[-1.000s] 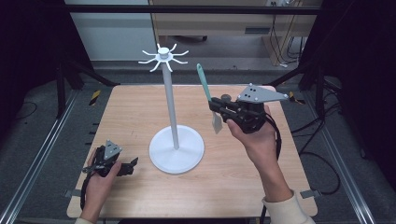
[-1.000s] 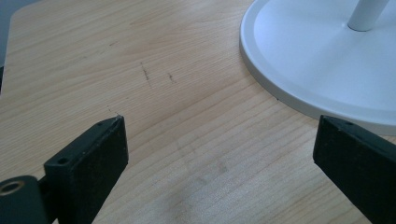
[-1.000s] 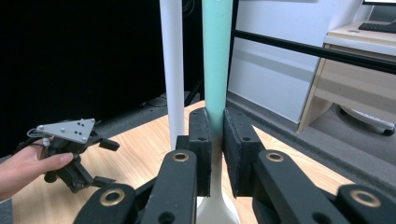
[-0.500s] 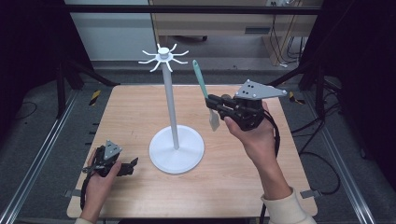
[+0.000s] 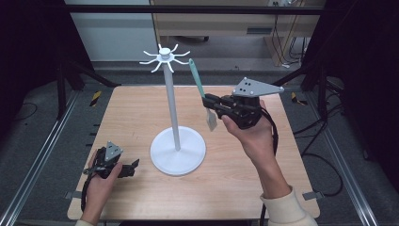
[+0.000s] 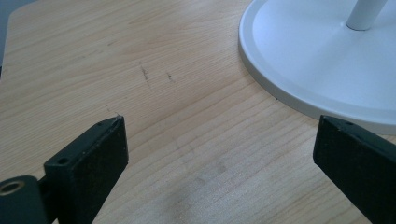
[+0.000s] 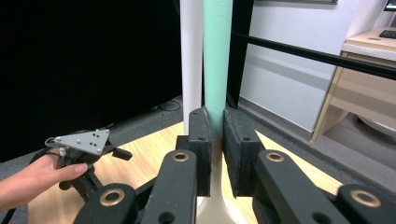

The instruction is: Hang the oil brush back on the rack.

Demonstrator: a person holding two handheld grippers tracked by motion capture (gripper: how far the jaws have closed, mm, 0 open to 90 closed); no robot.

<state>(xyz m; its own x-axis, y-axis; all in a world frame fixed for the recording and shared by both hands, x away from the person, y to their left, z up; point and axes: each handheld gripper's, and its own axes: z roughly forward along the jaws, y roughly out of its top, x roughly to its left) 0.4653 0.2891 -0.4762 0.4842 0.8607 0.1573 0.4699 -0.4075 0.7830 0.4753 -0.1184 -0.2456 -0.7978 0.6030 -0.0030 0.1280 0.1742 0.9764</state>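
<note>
**Spatula clamped beside the hook stand**

Count of items on the wooden surface (image 5: 244, 183): one white stand (image 5: 175, 141), one spatula (image 5: 201, 94), two grippers.

Stand: a round white base disc sits near the middle of the surface; a thin white pole rises from it to a small hub with several short curved hooks radiating outward. No item hangs on the hooks.

Spatula: one piece, with a teal-green handle and a pale, flat blade. The right gripper (image 5: 212, 102) pinches it at the lower handle, just above the blade, with both jaws pressed against the teal shaft, as the right gripper view confirms (image 7: 215, 140). The handle tilts up and away toward the hooks, its tip near the hub but apart from it; the blade hangs down in the air to the right of the pole, above the surface.

Left gripper (image 5: 127, 168): it rests low on the surface at the near left, held by the left hand (image 5: 96, 186). Its jaws are spread wide with bare wood between them, and the rim of the base disc (image 6: 299, 88) lies just beside one jaw.
</note>
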